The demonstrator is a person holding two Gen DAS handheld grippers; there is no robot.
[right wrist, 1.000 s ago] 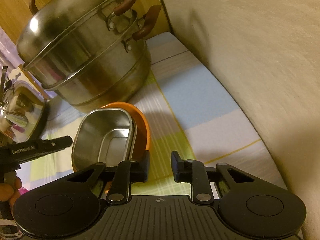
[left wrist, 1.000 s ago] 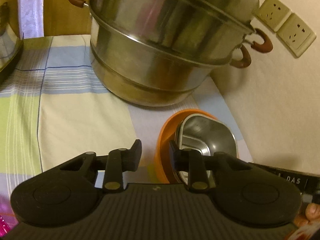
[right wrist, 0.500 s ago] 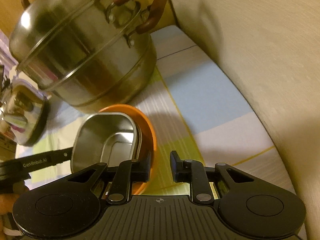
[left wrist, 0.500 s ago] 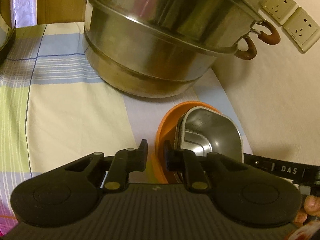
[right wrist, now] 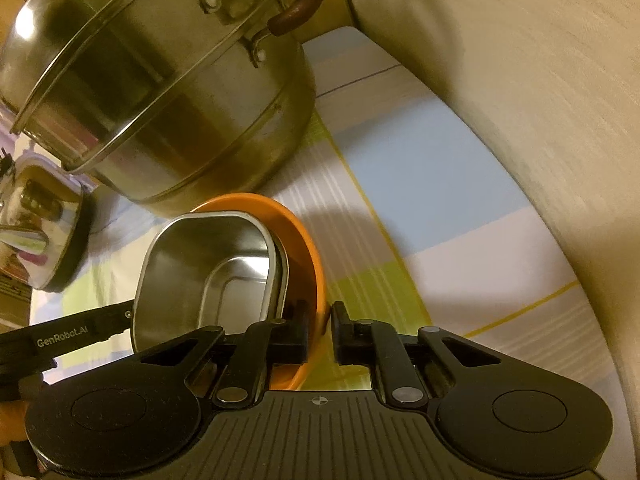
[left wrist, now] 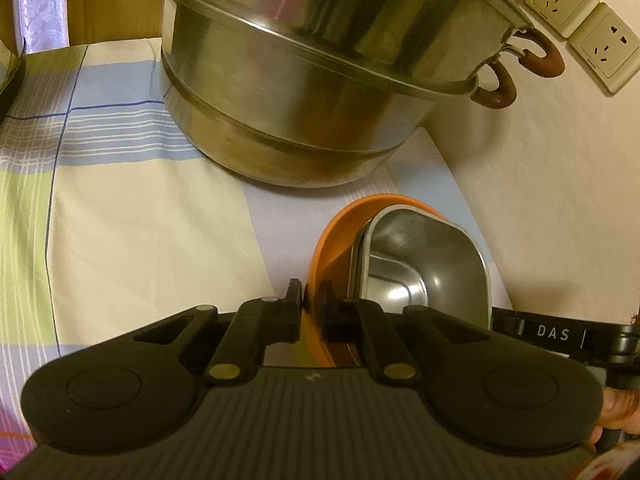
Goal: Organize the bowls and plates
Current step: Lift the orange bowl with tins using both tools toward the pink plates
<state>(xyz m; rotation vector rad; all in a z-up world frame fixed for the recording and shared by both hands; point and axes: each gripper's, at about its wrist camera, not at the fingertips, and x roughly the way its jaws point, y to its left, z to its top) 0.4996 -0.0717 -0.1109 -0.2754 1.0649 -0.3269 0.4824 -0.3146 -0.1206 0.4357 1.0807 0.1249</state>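
Note:
An orange bowl rests on the checked tablecloth with nested rectangular steel containers inside it. My left gripper is shut on the bowl's left rim, one finger outside and one inside. In the right wrist view the same orange bowl holds the steel containers, and my right gripper is shut on its right rim. Each view shows the other gripper's black body at its side edge.
A big steel steamer pot with brown handles stands just behind the bowl. A cream wall with two sockets runs along the right. A shiny steel lid lies at the left. The checked tablecloth spreads to the left.
Both grippers have closed onto opposite rims of the orange bowl. Each has edged forward toward the pot.

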